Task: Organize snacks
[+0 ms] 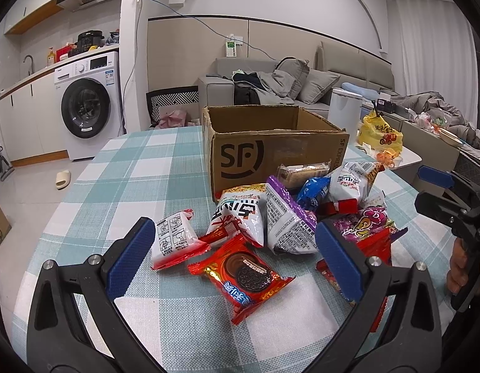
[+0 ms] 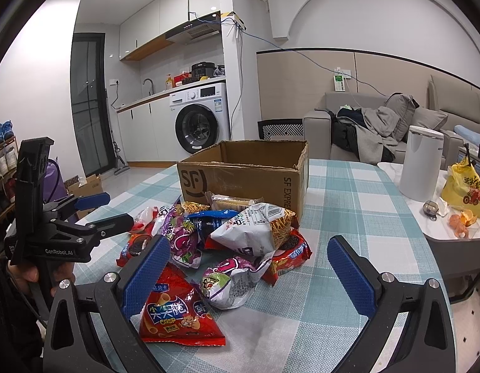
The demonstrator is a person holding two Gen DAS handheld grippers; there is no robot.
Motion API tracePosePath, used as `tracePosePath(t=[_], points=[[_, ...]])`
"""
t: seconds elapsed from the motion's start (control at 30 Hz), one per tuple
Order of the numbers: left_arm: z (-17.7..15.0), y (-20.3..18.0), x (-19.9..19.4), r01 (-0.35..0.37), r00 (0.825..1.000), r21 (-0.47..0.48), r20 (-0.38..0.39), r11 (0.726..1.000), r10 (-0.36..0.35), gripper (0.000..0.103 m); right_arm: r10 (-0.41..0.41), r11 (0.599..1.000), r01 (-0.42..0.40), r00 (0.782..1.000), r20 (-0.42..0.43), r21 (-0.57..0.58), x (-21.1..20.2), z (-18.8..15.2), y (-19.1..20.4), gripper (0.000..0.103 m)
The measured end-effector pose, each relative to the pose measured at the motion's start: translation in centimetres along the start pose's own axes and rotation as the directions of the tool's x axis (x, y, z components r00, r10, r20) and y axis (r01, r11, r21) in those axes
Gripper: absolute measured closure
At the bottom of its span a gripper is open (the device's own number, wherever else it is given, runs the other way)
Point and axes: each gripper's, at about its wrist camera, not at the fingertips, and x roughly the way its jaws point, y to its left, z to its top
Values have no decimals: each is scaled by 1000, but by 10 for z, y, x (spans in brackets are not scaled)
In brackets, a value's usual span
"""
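Left wrist view. My left hand-held gripper (image 1: 235, 250) hangs over the surface (image 1: 140, 168), which is covered by a teal-and-white checked cloth; its blue pads are spread wide apart and grip nothing. Between them lies a red chocolate-sandwich-biscuit packet (image 1: 243, 275), flat on the cloth. Just beyond it sit a white-and-red sachet (image 1: 173, 237), a white noodle-snack bag (image 1: 240, 214) and a purple-edged bag (image 1: 286, 217) shown from its printed back. The heap of snacks runs on to the right, up against the front wall of an open SF Express cardboard box (image 1: 271, 146); a clear-wrapped wafer bar (image 1: 303, 171) leans on that wall. At the right edge I see my right hand-held gripper (image 1: 439, 186), held by a hand (image 1: 459, 270), its jaws apart.

Right wrist view. My right hand-held gripper (image 2: 249, 267) is likewise spread wide, empty, low over the near side of the heap. A red triangular crisp bag (image 2: 177, 310) lies nearest, partly behind the left pad. Behind it are a crumpled purple-and-silver bag (image 2: 230, 279), a white noodle-snack bag lying on its side (image 2: 255, 228) and a blue packet (image 2: 208, 219). The cardboard box (image 2: 249, 174) stands just behind the heap, and I see nothing inside it from here. My left hand-held gripper (image 2: 115, 208) shows at the left, open, above the heap's far-left edge.
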Motion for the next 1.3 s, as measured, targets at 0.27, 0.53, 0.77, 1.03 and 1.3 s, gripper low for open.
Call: tracePosePath(t=[0.27, 0.53, 0.77, 1.03, 1.3], points=[[0, 1, 0, -2, 1000, 0, -2, 1000, 2, 1, 2, 1000, -2, 1000, -2, 0, 2, -1, -1, 0], [-1, 2, 0, -1, 1000, -4, -4, 1000, 1, 1, -6, 1000, 6, 1000, -7, 11, 2, -1, -3, 0], [-2, 3, 1, 4, 1000, -6, -7, 1000, -4, 1, -32, 999, 32, 999, -16, 20, 5, -1, -6, 0], [-1, 6, 6, 16, 999, -27, -42, 1000, -17, 1, -33, 999, 36, 998, -60, 40, 12, -1, -8, 0], [1, 7, 13, 13, 996, -30, -88, 999, -15, 1, -17, 994, 34, 987, -157, 106, 26, 1, -13, 0]])
